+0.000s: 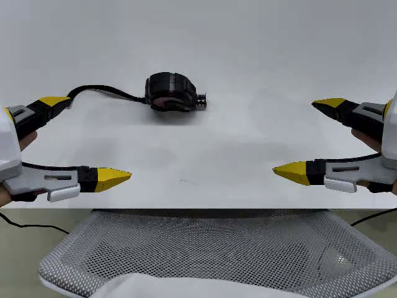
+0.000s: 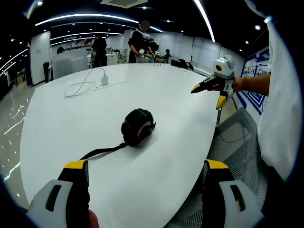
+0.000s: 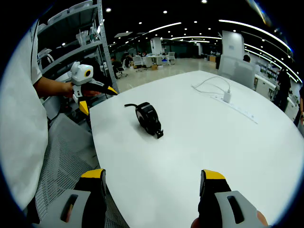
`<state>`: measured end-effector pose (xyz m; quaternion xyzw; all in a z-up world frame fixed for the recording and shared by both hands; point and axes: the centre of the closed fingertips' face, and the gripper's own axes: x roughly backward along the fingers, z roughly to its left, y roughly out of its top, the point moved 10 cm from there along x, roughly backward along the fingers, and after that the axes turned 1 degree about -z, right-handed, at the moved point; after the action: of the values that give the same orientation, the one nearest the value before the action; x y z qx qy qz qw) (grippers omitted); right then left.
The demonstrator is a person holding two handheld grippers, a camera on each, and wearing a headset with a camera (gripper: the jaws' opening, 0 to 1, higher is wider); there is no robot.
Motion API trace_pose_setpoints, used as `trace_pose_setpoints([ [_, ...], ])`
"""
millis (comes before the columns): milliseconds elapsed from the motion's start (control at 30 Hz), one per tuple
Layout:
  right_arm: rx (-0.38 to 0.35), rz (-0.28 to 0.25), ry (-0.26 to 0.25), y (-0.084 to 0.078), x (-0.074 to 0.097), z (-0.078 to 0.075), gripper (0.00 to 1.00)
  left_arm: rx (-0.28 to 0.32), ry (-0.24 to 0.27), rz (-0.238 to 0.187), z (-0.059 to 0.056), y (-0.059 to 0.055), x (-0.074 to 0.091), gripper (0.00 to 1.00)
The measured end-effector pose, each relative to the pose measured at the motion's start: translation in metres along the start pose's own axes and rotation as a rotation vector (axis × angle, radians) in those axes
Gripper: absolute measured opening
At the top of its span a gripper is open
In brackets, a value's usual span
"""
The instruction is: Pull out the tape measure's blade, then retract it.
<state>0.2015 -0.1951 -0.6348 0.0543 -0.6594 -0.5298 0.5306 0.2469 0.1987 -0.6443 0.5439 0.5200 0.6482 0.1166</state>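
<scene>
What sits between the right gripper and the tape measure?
Bare white table separates the right gripper from the tape measure, as the head view and right gripper view show.

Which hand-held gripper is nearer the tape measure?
Left. The left hand-held gripper is by the strap of the tape measure; the right hand-held gripper is farther off, opposite.

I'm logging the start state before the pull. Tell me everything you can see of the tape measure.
The tape measure is a compact black case, seemingly plastic, with a reddish round face on its side. It sits on the white table, blade retracted, its dark end hook poking out toward the right claw. A black strap trails flat toward the left claw. Both claws are open, apart from it.
</scene>
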Motion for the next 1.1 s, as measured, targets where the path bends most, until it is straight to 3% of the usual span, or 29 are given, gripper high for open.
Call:
trace_pose_setpoints([
  [1100,0.021,-0.013,-0.006,0.0027,-0.0044,-0.0033,0.83,0.013,-0.017,0.010,0.0026,-0.0019,-0.0042,0.99],
])
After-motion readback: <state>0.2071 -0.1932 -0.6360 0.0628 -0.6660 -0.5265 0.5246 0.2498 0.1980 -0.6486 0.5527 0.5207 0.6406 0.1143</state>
